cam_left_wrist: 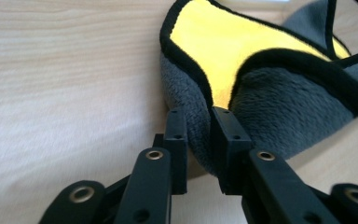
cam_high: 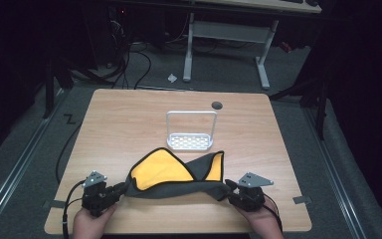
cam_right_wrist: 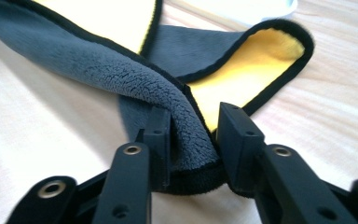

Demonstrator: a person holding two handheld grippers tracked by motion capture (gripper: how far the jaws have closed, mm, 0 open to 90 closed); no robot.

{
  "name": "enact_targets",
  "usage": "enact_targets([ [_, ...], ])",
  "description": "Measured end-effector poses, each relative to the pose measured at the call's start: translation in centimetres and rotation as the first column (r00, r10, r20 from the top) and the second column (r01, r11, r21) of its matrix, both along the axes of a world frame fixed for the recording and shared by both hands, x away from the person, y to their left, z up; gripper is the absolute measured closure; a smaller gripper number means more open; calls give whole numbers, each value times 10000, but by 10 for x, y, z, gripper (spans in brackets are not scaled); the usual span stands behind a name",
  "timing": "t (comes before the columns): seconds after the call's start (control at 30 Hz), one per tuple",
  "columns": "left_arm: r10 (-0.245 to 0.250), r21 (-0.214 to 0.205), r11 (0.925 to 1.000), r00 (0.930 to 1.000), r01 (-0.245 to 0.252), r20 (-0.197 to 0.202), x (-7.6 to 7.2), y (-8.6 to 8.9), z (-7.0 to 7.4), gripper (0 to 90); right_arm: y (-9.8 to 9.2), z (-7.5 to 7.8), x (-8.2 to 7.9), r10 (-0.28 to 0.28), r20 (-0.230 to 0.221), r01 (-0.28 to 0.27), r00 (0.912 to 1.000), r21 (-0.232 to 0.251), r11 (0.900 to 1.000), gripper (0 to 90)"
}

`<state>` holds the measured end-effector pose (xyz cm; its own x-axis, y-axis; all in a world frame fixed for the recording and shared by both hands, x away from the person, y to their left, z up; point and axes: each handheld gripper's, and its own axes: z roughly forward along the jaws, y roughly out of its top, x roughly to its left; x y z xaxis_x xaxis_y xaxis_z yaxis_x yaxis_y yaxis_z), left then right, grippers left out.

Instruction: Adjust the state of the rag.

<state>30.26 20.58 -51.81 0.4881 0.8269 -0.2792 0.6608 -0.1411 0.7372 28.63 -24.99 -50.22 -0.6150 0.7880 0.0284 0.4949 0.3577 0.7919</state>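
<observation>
2 grippers, left (cam_high: pixel 121 188) and right (cam_high: pixel 227 190), stand slackly parted around the cloth's (cam_high: pixel 176 175) ends.

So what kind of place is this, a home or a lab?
Probably a lab or workshop: a bare wooden table on a dark floor, loose cables trailing behind it, and another desk frame beyond.

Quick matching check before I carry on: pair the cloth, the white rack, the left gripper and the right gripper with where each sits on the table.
1. cloth
2. white rack
3. left gripper
4. right gripper

A. at the cloth's right end
B. beyond the cloth, mid-table
C. between the two grippers
D. at the cloth's left end

Pairs: 1-C, 2-B, 3-D, 4-A
</observation>
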Motion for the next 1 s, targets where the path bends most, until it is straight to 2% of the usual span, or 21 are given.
enact_targets([
  [0.1,252,242,9994,9996,-255,112,-4,4,2,714,-1,2,-5,110,-14,-110,9999,179,9998,586],
  [0.17,694,33,9976,9974,-695,197,-4,12,5,692,0,4,-9,169,3,-169,9999,354,9992,544],
  [0.2,1044,-166,9945,9939,-1039,343,-4,17,9,681,0,7,-10,186,86,-190,9998,475,9987,519],
  [0.23,1104,-206,9938,9928,-1095,465,-4,18,11,680,1,8,-10,177,149,-185,9997,561,9983,504],
  [0.27,1143,-185,9934,9913,-1133,647,-5,18,13,679,1,10,-10,181,165,-191,9997,606,9980,498],
  [0.3,1143,-185,9934,9913,-1133,647,-5,18,13,676,1,10,-10,181,165,-191,9997,606,9980,498],
  [0.37,1156,-105,9933,9875,-1151,1073,-4,13,18,669,-1,15,-12,163,282,-184,9995,764,9969,484],
  [0.4,1157,-142,9933,9868,-1149,1130,-3,12,19,664,-1,17,-13,164,310,-189,9994,838,9963,480],
  [0.5,1128,-115,9936,9864,-1122,1191,-3,9,19,657,-1,21,-15,118,422,-161,9990,1038,9945,469],
  [0.7,826,-120,9966,9900,-817,1142,-2,-1,18,641,-6,27,-18,-85,605,-5,9981,1475,9891,470],
  [0.77,723,-196,9973,9886,-704,1320,-4,-6,22,638,-6,25,-15,-267,614,184,9978,1324,9910,508],
  [0.83,641,-180,9979,9831,-619,1717,-6,-11,29,638,-7,18,-9,-333,343,293,9989,1113,9934,583],
  [0.9,536,-365,9982,9767,-471,2077,-8,-15,36,644,-7,10,-1,-373,155,359,9992,820,9960,680],
  [0.93,536,-365,9982,9767,-471,2077,-8,-15,36,651,-7,10,-1,-373,155,359,9992,820,9960,680],
  [0.97,202,-335,9994,9749,-131,2217,-7,-21,39,670,-6,3,8,-361,-169,370,9992,568,9977,756],
  [1.0,-21,-173,9998,9771,59,2130,-5,-25,37,688,-4,-1,13,-350,-362,368,9987,492,9981,790],
])
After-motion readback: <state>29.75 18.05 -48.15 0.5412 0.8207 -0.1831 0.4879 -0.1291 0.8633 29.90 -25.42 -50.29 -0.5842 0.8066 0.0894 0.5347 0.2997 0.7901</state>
